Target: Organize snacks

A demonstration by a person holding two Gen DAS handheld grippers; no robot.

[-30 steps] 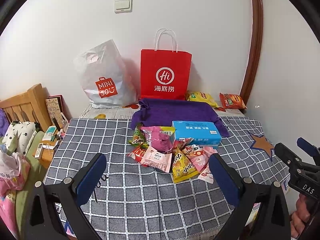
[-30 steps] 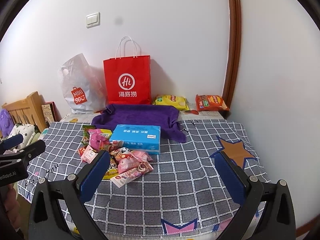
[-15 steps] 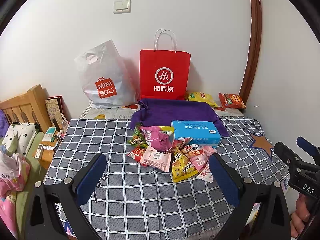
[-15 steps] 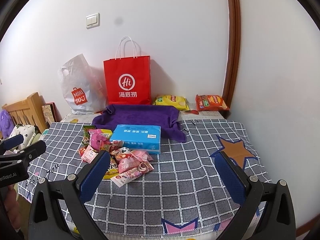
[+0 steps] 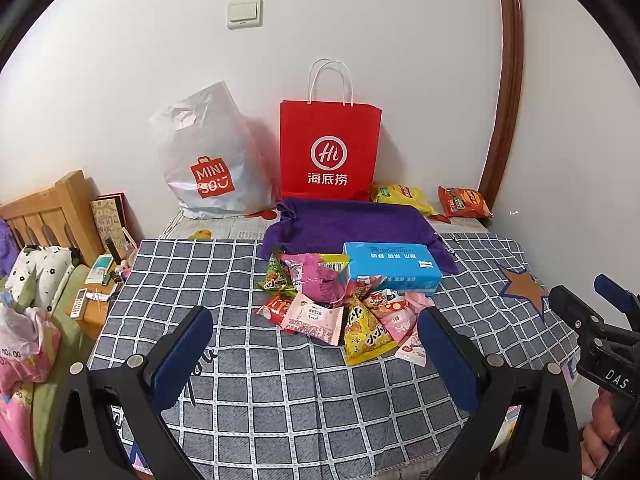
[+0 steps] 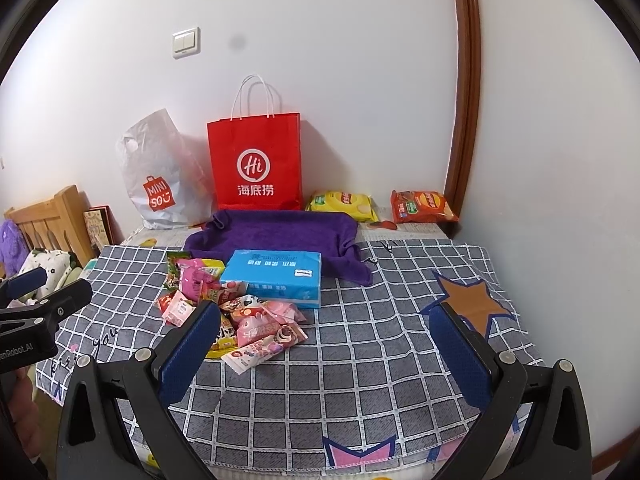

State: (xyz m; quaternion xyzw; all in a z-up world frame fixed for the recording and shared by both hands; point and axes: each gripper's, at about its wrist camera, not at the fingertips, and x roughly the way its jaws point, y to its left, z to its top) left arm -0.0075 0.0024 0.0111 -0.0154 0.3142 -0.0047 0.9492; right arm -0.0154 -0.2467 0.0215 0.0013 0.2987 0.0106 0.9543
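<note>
Crinkly foil and plastic snack packets (image 5: 340, 308) lie heaped near the middle of the grey checked tablecloth (image 5: 280, 380), touching the front of a light-blue tissue box (image 5: 390, 266); a purple towel (image 5: 352, 222) sits behind, towards the back edge. I hold my left gripper (image 5: 316, 354) and right gripper (image 6: 326, 346) above the near edge, both spread wide and empty. My worry is the overlap: closing on one packet could drag its neighbours or pinch two together, and the slick film may slip out. The loose cloth could also bunch if I come in too low.
</note>
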